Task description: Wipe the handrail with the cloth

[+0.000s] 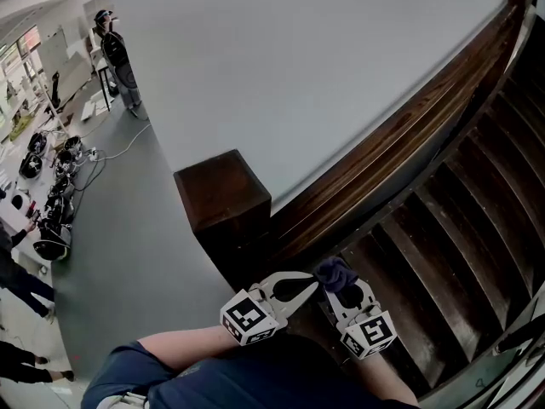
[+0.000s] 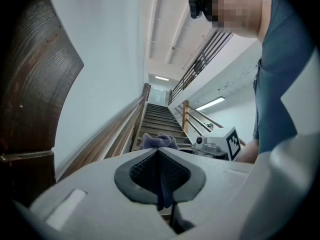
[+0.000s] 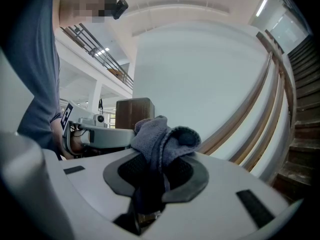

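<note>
1. the left gripper (image 1: 312, 282) and the right gripper (image 1: 338, 288) sit low in the head view, tips angled in toward each other over the bottom of the stairs (image 1: 464, 228).
2. a bunched blue-grey cloth (image 1: 333, 272) sits where the 2 tips meet.
3. in the right gripper view the jaws are clamped on the cloth. a thick fold runs down between the pads and the rest bulges out over the tips.
4. in the left gripper view the jaws are pressed together with a thin strip of the same cloth pinched between the pads. the bunch shows just past the tips.
5. the dark wooden handrail (image 1: 400, 135) climbs from lower left to upper right along the pale wall (image 1: 298, 58).
6. its lower end meets a square dark post (image 1: 223, 196).
7. the cloth is just beside the lowest stretch of the handrail, on the stair side, near the post. whether it touches the wood cannot be told.
8. the person's blue sleeves (image 1: 204, 369) fill the bottom edge of the head view.
9. on the grey floor (image 1: 136, 228) to the left lies a row of dark gear (image 1: 51, 216) with cables. another person (image 1: 115, 58) stands well apart at the far end.
</note>
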Available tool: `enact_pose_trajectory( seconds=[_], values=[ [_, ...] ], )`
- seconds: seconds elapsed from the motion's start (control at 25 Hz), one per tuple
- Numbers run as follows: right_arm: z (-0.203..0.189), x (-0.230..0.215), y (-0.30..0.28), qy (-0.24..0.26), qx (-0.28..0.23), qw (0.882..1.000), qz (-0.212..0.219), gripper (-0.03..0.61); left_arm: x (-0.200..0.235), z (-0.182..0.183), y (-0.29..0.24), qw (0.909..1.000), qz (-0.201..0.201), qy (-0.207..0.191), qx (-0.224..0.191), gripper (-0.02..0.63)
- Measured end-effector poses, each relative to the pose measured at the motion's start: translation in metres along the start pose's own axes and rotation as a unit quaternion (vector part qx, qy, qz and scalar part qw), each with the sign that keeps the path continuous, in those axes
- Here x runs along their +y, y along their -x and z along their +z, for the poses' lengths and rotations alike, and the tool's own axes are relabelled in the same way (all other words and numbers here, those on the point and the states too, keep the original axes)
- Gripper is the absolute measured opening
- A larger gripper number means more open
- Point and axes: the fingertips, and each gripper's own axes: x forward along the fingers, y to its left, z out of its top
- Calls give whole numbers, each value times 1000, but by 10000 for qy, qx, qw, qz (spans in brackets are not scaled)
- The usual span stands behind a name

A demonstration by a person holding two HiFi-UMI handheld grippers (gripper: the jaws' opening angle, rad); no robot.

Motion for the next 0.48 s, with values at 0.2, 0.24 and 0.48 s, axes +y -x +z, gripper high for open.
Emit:
enact_pose_trajectory(
  seconds=[0.2, 0.24, 0.48],
  values=[
    [-1, -4, -1, 0, -15, 10000, 4, 100, 2, -1, -4, 10000, 10, 0, -7, 3],
    [-1, -4, -1, 0, -14, 10000, 1, 100, 2, -1, -4, 10000, 8, 1, -7, 5],
    [-1, -4, 1, -13, 7, 10000, -23, 100, 1, -2, -3, 10000, 10, 7, 20, 5]
  ],
)
